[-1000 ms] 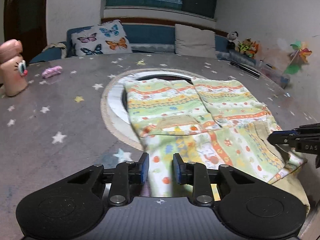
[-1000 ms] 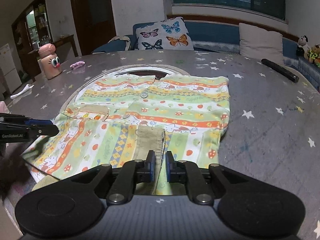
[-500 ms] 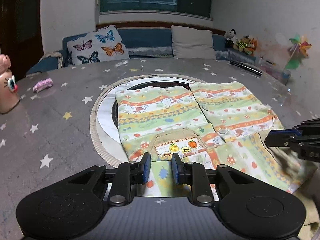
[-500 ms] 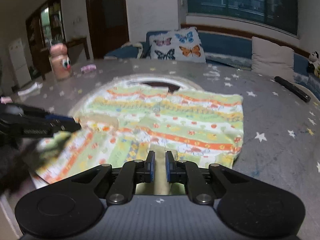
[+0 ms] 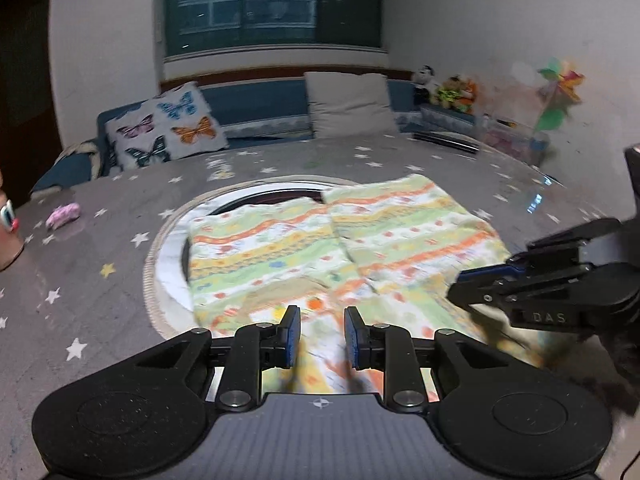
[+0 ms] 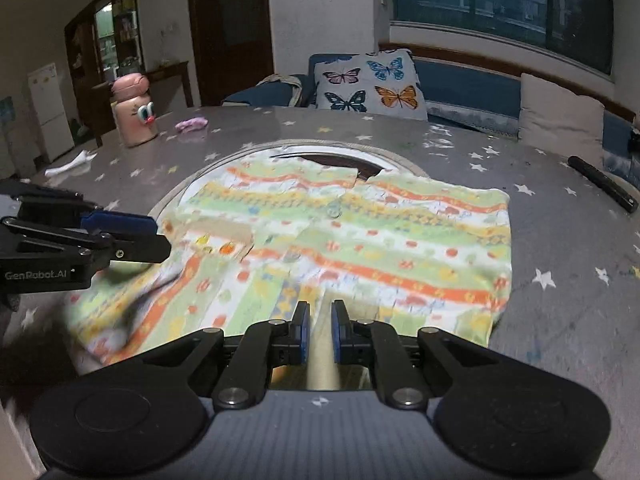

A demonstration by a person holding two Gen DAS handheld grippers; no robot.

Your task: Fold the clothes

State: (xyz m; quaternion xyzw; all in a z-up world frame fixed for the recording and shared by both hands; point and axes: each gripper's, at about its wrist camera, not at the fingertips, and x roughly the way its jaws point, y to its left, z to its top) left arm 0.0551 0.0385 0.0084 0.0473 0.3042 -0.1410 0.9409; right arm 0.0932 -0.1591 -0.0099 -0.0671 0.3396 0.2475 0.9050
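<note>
A child's shirt with green, yellow and orange stripes (image 5: 340, 240) lies on the round grey star-print table (image 5: 100, 300), its far half flat. My left gripper (image 5: 320, 338) is shut on the shirt's near hem and lifts it. My right gripper (image 6: 319, 330) is shut on the near hem with its beige lining, also lifted. The shirt also shows in the right wrist view (image 6: 360, 240). The right gripper shows at the right in the left wrist view (image 5: 520, 292), and the left gripper at the left in the right wrist view (image 6: 100, 240).
A pink cartoon bottle (image 6: 134, 110) and a small pink item (image 6: 192, 124) stand at the table's far left. A black remote (image 6: 604, 188) lies at the far right. A round inlay ring (image 5: 160, 256) lies under the shirt. A sofa with a butterfly pillow (image 5: 164, 128) is behind.
Both grippers have risen and moved forward with the near hem. The near part of the shirt has lifted off the table and travels toward the far half.
</note>
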